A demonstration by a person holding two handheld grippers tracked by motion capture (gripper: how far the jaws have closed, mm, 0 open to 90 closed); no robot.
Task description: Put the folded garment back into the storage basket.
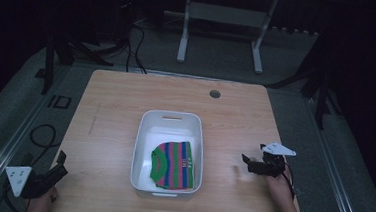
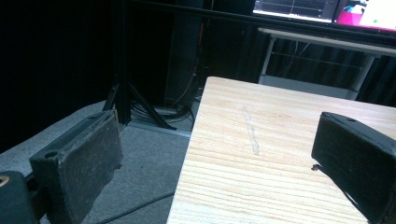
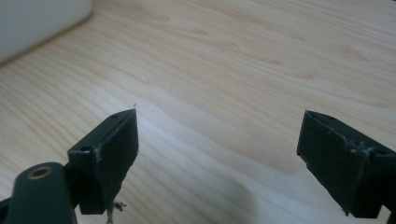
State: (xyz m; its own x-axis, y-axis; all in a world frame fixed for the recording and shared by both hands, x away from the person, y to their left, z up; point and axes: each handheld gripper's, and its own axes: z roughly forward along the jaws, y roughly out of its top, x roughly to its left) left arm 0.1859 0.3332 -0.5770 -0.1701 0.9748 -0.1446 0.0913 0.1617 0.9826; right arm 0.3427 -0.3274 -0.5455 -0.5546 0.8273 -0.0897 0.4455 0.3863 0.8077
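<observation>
A: Where's the sweater [image 1: 173, 165]?
B: Folded, lying in the near half of the white bin [image 1: 146, 133], mid desk [image 1: 110, 110]. Striped, green collar to the left.

A: Tongs?
B: Left tongs [image 1: 60, 163] at the near left desk corner, partly off the edge; the left gripper view has both jaws spread wide, nothing between them. Right tongs [image 1: 248, 163] low over bare desk just right of the bin, also wide and empty, pointed toward the bin.

A: Risks from here?
B: Mostly judgement. Right tongs sit low and near the bin wall, so a flat sweep left could knock or shove the bin instead of clearing the rim. It looks light, would slide easily. Needs to lift first.

A: And the grab?
B: Sweater is soft and folded. Pinching one layer would likely unfold it or drag it out in a heap. Left tongs are well apart from the bin, so no bracing if it shifts.

A: Lighting?
B: Dim, the bin's depth is hard to read.
</observation>
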